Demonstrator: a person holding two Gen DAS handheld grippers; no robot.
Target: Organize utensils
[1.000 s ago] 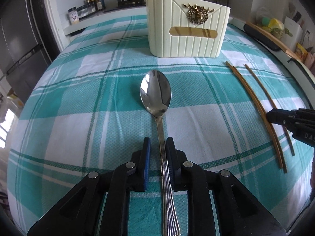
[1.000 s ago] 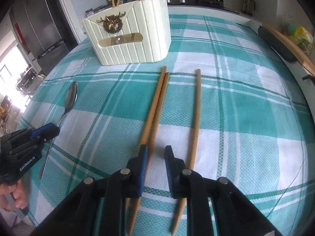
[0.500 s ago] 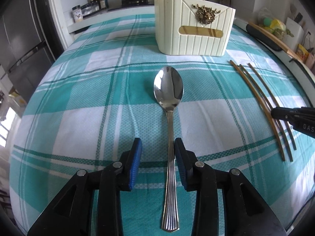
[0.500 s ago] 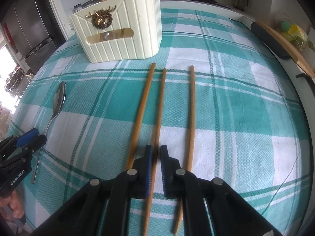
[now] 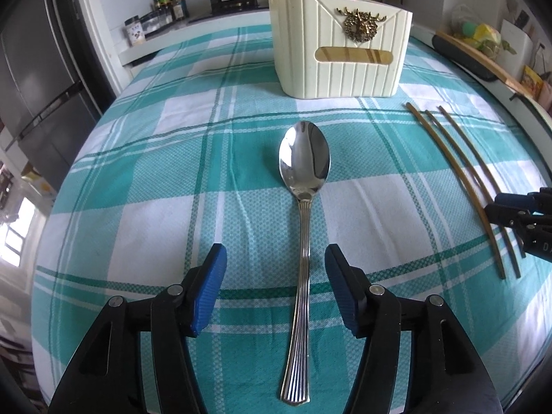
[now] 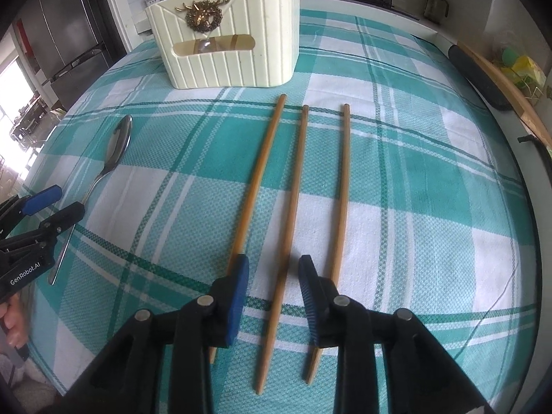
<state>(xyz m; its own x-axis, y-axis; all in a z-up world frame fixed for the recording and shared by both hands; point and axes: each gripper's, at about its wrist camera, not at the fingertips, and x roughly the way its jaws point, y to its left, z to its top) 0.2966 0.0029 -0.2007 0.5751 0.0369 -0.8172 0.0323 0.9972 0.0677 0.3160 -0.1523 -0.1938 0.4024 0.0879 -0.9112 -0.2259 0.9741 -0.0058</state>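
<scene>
A cream ribbed utensil holder (image 5: 341, 53) with a brass stag emblem stands toward the tabletop's (image 5: 145, 186) far edge, wooden chopsticks upright inside. The shiny ribbed-handled spoon (image 5: 303, 203) lies on the teal plaid cloth between the spread jaws of the left hand-held gripper (image 5: 274, 288). The right hand-held gripper (image 6: 274, 293), also spread, straddles the middle of three bamboo chopsticks (image 6: 289, 214) lying flat.

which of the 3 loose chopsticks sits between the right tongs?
The middle chopstick: it runs up between the open right tongs. The left chopstick and right chopstick lie outside them.
</scene>
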